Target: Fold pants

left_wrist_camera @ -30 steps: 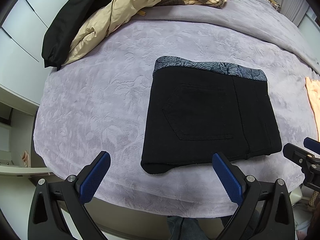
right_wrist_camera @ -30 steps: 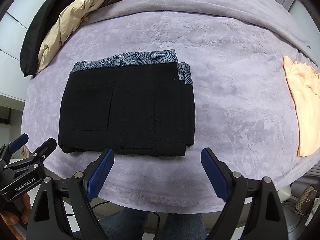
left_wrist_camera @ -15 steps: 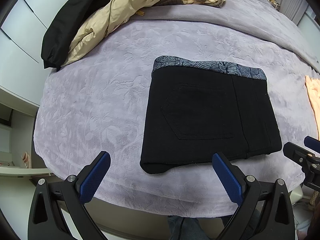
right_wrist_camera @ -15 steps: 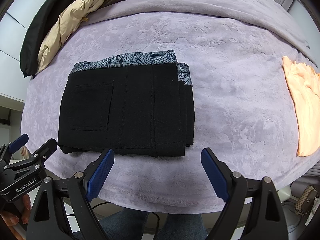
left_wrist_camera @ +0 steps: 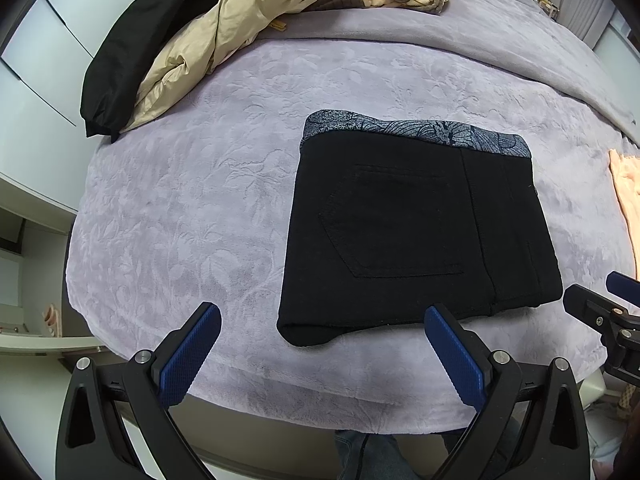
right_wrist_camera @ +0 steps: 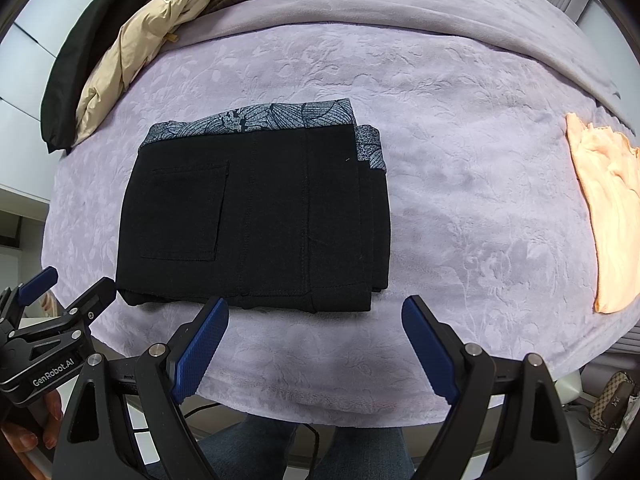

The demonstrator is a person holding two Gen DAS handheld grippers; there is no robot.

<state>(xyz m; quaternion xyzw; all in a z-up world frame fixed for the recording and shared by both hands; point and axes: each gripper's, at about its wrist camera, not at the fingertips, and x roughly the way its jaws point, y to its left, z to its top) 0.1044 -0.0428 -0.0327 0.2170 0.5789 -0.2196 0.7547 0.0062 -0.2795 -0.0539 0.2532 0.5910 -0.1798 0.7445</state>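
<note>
Both grippers, left gripper (left_wrist_camera: 322,324) and right gripper (right_wrist_camera: 316,318), hung spread and empty just before the folded pants (right_wrist_camera: 256,216) on the bed (right_wrist_camera: 460,184).

Take the folded pants (right_wrist_camera: 256,216) as your landmark. To their left you have a broad bare stretch of bed (left_wrist_camera: 180,208), open until the heap of jackets (left_wrist_camera: 188,52) at the far left corner. To their right the blanket lies clear up to the peach cloth (right_wrist_camera: 608,208) near the edge. Behind them the bed is free up to the blanket's fold. In front, only a narrow strip remains before the bed's edge.
</note>
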